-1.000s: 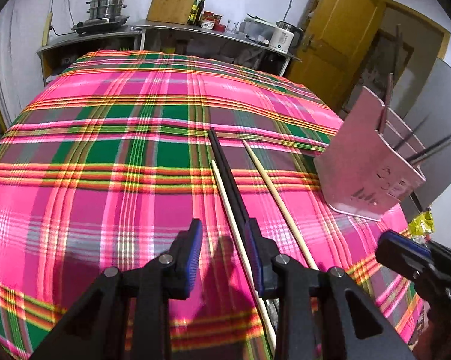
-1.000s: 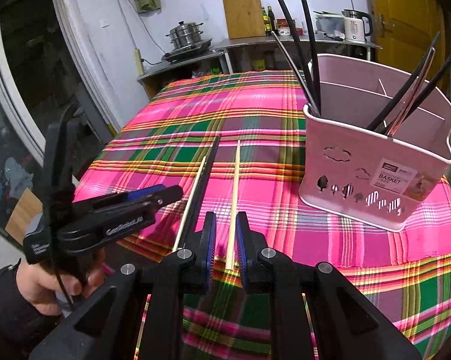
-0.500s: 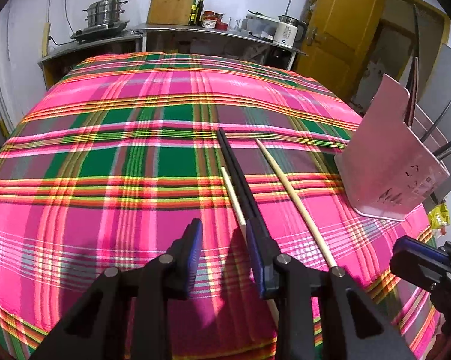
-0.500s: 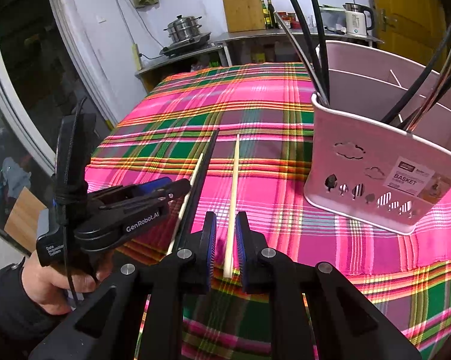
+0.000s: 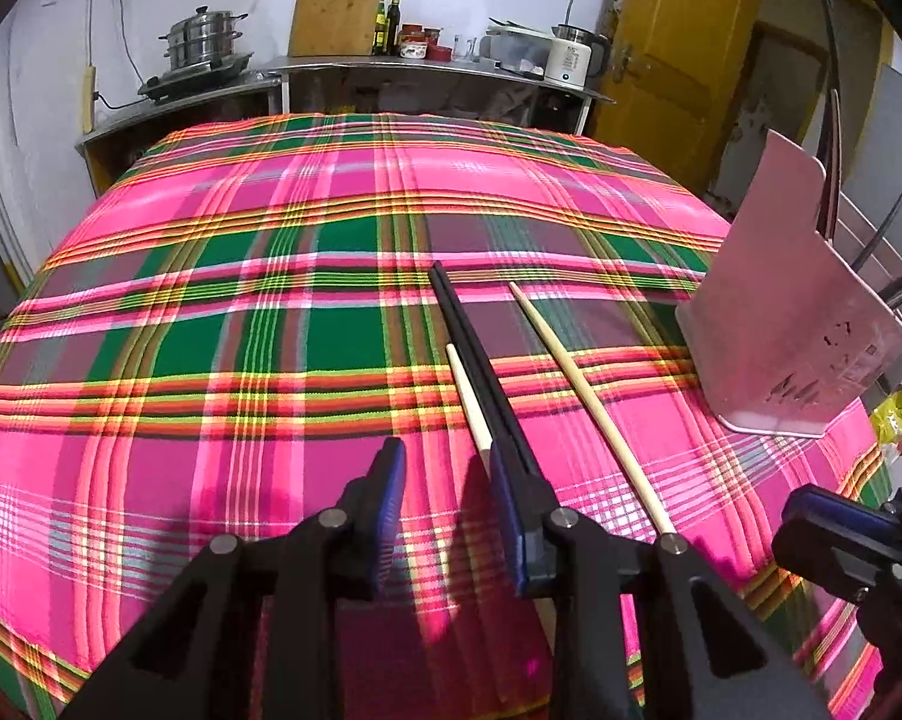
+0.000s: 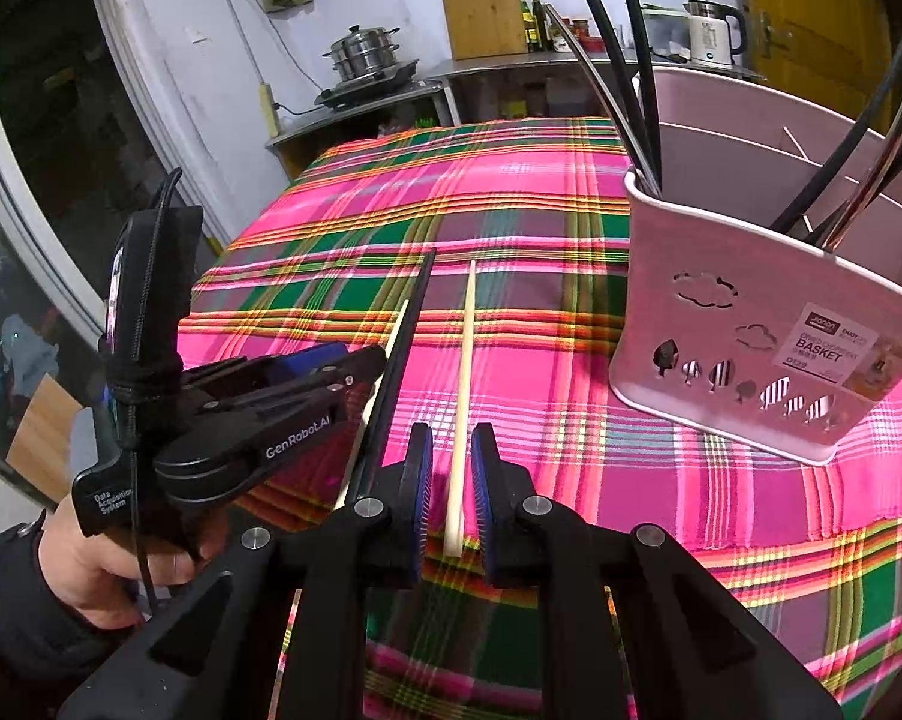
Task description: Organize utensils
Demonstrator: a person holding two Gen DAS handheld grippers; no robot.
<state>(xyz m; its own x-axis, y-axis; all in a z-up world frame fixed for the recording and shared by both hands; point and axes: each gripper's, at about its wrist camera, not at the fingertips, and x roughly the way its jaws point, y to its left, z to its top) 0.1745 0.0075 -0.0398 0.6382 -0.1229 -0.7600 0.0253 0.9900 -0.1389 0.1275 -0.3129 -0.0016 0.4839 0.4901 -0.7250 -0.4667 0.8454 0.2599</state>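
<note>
On the pink plaid tablecloth [image 5: 211, 360] lie a pair of black chopsticks [image 5: 469, 348] [image 6: 412, 312], with one pale wooden chopstick [image 5: 466, 396] beside them on the left and another [image 5: 577, 378] [image 6: 466, 360] to the right. My left gripper [image 5: 448, 510] [image 6: 355, 363] is open low over the near ends of the left pale chopstick and the black pair. My right gripper [image 6: 451, 480] [image 5: 835, 525] is open and straddles the right pale chopstick, with gaps on both sides. A pink basket [image 5: 781, 330] [image 6: 751, 330] at the right holds several upright utensils.
A person's hand [image 6: 91, 564] holds the left gripper off the table's near left corner. Behind the table runs a counter with a steamer pot [image 5: 202, 42], a cutting board [image 5: 337, 0] and a kettle [image 5: 571, 60]. A yellow door [image 5: 679, 60] is at the back right.
My left gripper has rolled a little and edged forward along the black chopsticks. My right gripper stays over the same pale chopstick. Neither pair of jaws has changed.
</note>
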